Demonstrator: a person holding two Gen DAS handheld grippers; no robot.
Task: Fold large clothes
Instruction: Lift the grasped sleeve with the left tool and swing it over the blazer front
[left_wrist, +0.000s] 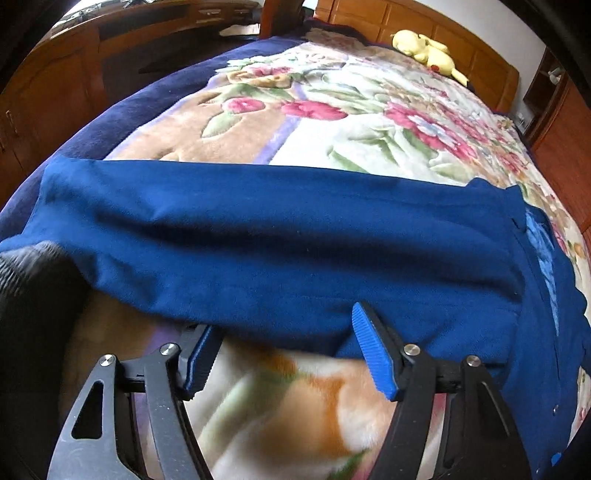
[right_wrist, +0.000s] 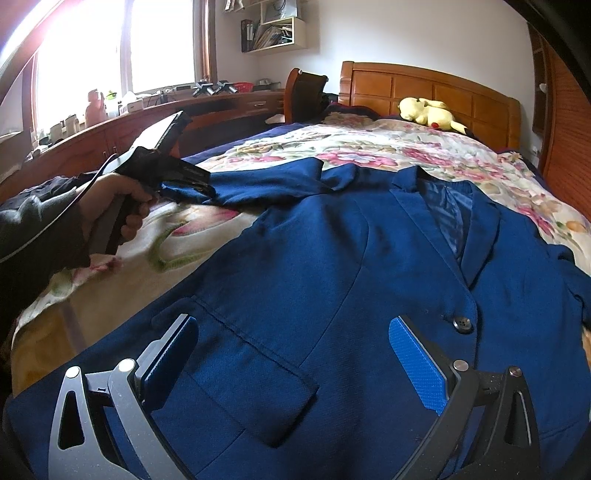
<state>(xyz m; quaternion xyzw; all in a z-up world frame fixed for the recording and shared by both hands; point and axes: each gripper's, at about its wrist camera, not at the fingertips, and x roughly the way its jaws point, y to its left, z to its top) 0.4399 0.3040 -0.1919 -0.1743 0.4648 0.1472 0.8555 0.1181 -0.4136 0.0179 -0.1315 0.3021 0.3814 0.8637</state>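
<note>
A dark blue blazer (right_wrist: 332, 240) lies front-up on a floral blanket (left_wrist: 314, 122), collar toward the headboard. Its sleeve (left_wrist: 258, 240) stretches out sideways across the left wrist view. My left gripper (left_wrist: 282, 319) stands open at the sleeve's near edge, the cloth draped over the fingertips (left_wrist: 373, 350) and neither pad pressing on it. In the right wrist view a hand (right_wrist: 110, 199) holds that left gripper (right_wrist: 188, 177) at the sleeve's (right_wrist: 266, 181) end. My right gripper (right_wrist: 291, 319) hovers open over the blazer's lower front, between the pocket flap (right_wrist: 251, 369) and a button (right_wrist: 463, 325), with nothing gripped.
A yellow plush toy (right_wrist: 430, 110) lies by the wooden headboard (right_wrist: 424, 85). A wooden desk (right_wrist: 147, 122) with clutter runs under the window on the left, with a chair (right_wrist: 306, 92) at the bed's far corner. A wooden wardrobe (right_wrist: 565, 147) stands at the right.
</note>
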